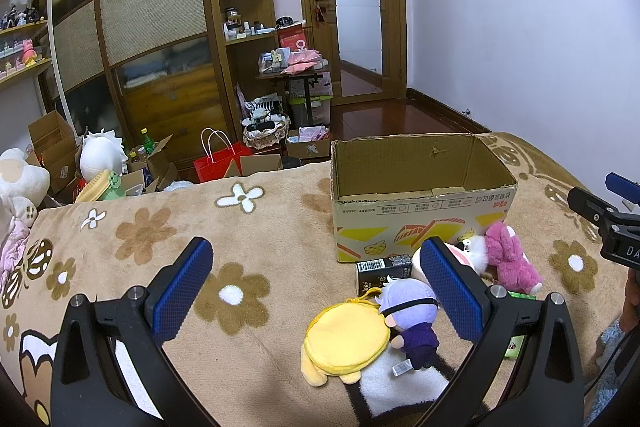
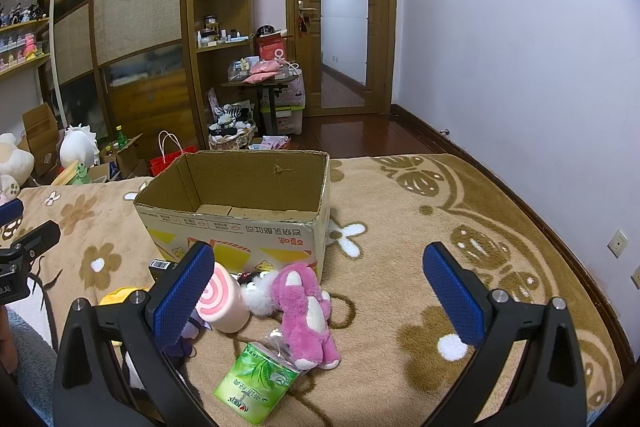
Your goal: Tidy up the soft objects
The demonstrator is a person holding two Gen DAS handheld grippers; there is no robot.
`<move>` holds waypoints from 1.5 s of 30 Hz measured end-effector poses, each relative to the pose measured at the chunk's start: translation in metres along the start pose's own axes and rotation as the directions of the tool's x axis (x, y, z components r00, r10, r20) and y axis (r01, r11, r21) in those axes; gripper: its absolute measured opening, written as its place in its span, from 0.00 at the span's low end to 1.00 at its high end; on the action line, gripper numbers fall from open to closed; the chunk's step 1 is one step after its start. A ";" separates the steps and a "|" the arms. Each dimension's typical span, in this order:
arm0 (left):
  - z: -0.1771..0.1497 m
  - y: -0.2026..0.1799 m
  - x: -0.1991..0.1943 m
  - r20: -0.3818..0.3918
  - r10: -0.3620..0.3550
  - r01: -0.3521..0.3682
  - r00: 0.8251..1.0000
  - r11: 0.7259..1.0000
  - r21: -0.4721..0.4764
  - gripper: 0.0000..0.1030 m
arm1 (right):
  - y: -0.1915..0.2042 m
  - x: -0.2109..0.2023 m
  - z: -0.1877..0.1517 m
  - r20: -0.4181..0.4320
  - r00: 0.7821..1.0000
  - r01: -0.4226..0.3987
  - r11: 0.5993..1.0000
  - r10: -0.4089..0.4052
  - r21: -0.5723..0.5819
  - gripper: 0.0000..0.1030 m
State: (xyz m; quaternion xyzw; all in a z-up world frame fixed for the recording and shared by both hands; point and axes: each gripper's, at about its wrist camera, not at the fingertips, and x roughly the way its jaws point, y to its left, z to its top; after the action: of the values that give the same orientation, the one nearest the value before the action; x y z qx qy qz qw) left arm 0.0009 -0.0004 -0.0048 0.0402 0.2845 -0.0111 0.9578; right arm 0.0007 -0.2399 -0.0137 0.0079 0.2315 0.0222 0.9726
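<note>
Soft toys lie in a cluster on the flower-print blanket point(image 2: 400, 227), just in front of the open cardboard box point(image 2: 240, 223). Pink plush bear point(image 2: 304, 311) on its back, head toward the box, touching a small white-and-black furry toy point(image 2: 258, 289). Beside that, a pink-swirl roll cushion point(image 2: 222, 305). Green tissue pack point(image 2: 256, 383) lies at the bear's feet. From your left wrist view: yellow round plush pouch point(image 1: 346, 339) flat on the blanket, purple-haired doll point(image 1: 408, 319) leaning against its edge, a small black carton point(image 1: 384, 271) just behind them by the box wall. Your left gripper point(image 1: 316, 283) is spread wide, holding nothing, hovering over the blanket left of the pile. Your right gripper point(image 2: 318, 287) is likewise spread wide with nothing in it, with the bear between its fingers in view. The box holds no toys.
</note>
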 end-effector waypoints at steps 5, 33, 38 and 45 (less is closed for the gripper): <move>0.000 0.000 0.000 -0.001 0.000 0.000 1.000 1.000 0.001 0.99 | 0.000 0.000 0.000 0.000 1.000 0.001 1.000 -0.001 0.000 1.00; -0.002 -0.002 0.001 -0.006 0.000 0.000 1.000 1.000 0.005 0.99 | 0.004 0.000 -0.003 0.001 1.000 -0.001 1.000 0.001 0.001 1.00; -0.009 -0.003 0.003 -0.019 0.000 0.000 1.000 1.000 0.007 0.99 | 0.007 0.001 -0.004 -0.002 1.000 -0.001 1.000 0.001 -0.002 1.00; -0.011 -0.005 0.017 -0.095 -0.005 0.009 0.995 0.999 0.037 0.99 | 0.015 0.001 -0.008 -0.015 0.999 -0.039 0.999 0.039 0.010 1.00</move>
State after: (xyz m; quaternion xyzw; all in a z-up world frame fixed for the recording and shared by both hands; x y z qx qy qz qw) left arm 0.0093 -0.0049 -0.0233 0.0577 0.3294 -0.0180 0.9422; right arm -0.0024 -0.2245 -0.0211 0.0169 0.2386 0.0401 0.9701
